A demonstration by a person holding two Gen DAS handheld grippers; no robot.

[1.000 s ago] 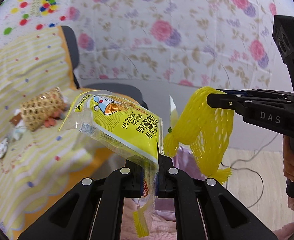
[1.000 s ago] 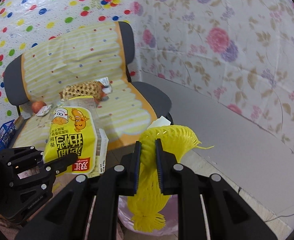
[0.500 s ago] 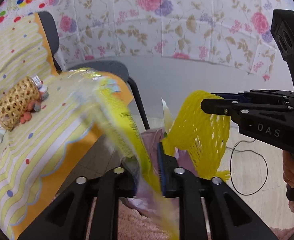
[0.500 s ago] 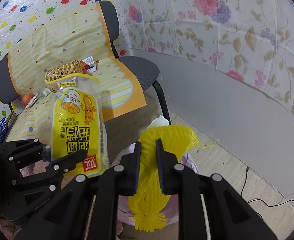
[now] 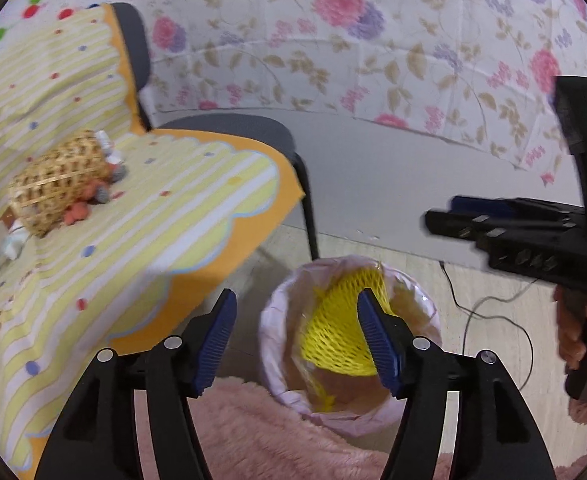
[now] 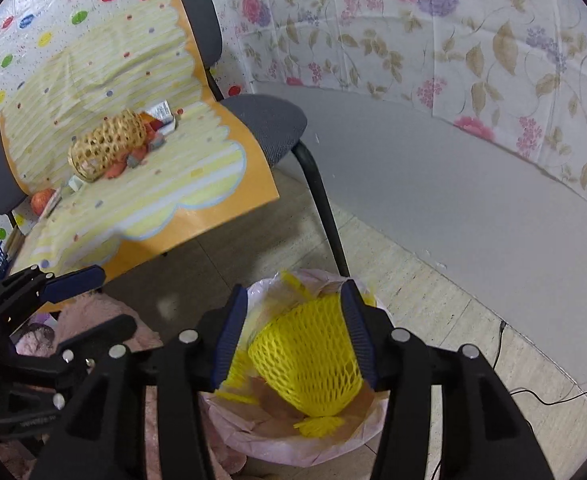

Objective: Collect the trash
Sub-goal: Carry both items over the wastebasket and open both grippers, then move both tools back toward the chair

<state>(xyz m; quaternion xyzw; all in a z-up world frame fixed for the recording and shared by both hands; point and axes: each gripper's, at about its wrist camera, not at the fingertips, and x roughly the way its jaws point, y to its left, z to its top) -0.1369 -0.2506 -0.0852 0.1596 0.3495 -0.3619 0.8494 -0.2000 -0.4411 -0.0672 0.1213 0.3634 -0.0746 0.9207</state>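
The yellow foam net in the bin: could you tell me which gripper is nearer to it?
Right. The right gripper, jaws opening, sits directly over the yellow foam net, which shows between its fingers. The left gripper, also opening, hangs beside the bin.

We see the yellow foam net (image 6: pixel 309 364) lying loose inside the pink-lined trash bin (image 6: pixel 277 448), bulging and tilted, its frayed end low. On the chair, we see a tan foam net (image 6: pixel 107 148) among small wrappers (image 6: pixel 161 114).

Below my jaws the bin (image 6: pixel 253 428) stands on the floor, foam net (image 6: pixel 309 364) inside it (right of the chair (image 6: pixel 265 124)); a basket (image 6: pixel 107 150) lies far left on the seat.
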